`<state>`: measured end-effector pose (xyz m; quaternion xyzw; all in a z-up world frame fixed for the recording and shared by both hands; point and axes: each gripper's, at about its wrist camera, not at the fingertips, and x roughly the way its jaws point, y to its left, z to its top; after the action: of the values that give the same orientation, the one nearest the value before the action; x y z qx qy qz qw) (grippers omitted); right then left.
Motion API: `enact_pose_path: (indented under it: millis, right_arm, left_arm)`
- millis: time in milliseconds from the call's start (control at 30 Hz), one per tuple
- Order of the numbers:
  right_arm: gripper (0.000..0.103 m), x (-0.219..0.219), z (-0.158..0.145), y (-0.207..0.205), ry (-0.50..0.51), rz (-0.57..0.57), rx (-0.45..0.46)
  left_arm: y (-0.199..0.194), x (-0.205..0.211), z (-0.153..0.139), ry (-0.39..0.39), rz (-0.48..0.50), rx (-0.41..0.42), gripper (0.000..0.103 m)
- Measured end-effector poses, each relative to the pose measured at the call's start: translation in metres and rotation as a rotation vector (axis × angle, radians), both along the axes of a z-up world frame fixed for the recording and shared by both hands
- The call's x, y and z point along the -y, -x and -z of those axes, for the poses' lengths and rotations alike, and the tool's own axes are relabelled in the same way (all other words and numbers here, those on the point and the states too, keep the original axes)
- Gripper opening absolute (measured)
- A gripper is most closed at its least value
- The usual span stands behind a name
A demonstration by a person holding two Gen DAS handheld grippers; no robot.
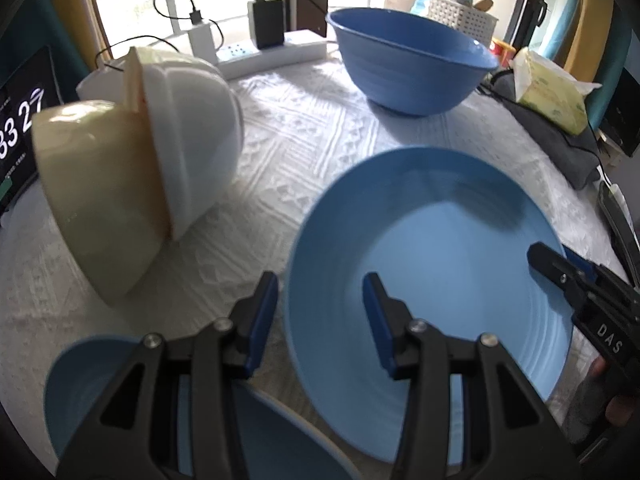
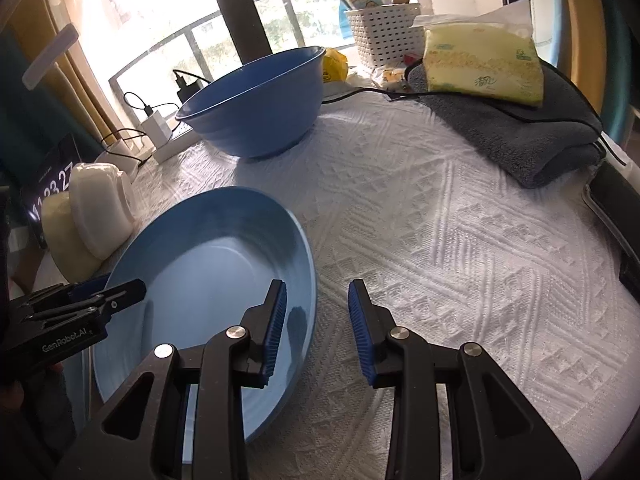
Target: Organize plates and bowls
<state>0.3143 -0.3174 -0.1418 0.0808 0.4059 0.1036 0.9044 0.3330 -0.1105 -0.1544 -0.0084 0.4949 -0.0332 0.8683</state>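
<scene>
A light blue plate [image 1: 440, 248] lies on the white tablecloth; it also shows in the right wrist view [image 2: 200, 264]. My left gripper [image 1: 320, 312] is open and straddles the plate's left rim. My right gripper [image 2: 318, 320] is open and straddles the plate's right rim; it shows in the left wrist view [image 1: 560, 268] at the right. A dark blue bowl [image 1: 408, 60] stands at the back, also in the right wrist view [image 2: 256, 108]. A cream bowl [image 1: 92, 208] and a white bowl [image 1: 196, 132] lie tipped on their sides at left. Another blue dish [image 1: 80, 384] sits under my left gripper.
A power strip with chargers [image 1: 272, 52] lies at the back. A tissue pack [image 2: 484, 64] rests on a folded grey towel [image 2: 532, 136] at right. A white basket [image 2: 384, 32] stands behind. A clock display [image 1: 16, 128] is at far left.
</scene>
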Motion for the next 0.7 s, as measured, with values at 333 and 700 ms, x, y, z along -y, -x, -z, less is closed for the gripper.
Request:
enact_pose_path:
  millis: [333,700]
  right_arm:
    - [0.026,-0.005,0.000,0.001,0.020,-0.033,0.004]
    - [0.024,-0.002,-0.006,0.007,0.031,0.000,0.031]
  left_arm:
    - [0.002,0.001,0.000,0.036,0.024,0.001,0.043]
    - [0.017,0.010,-0.013,0.014,0.069,0.059,0.037]
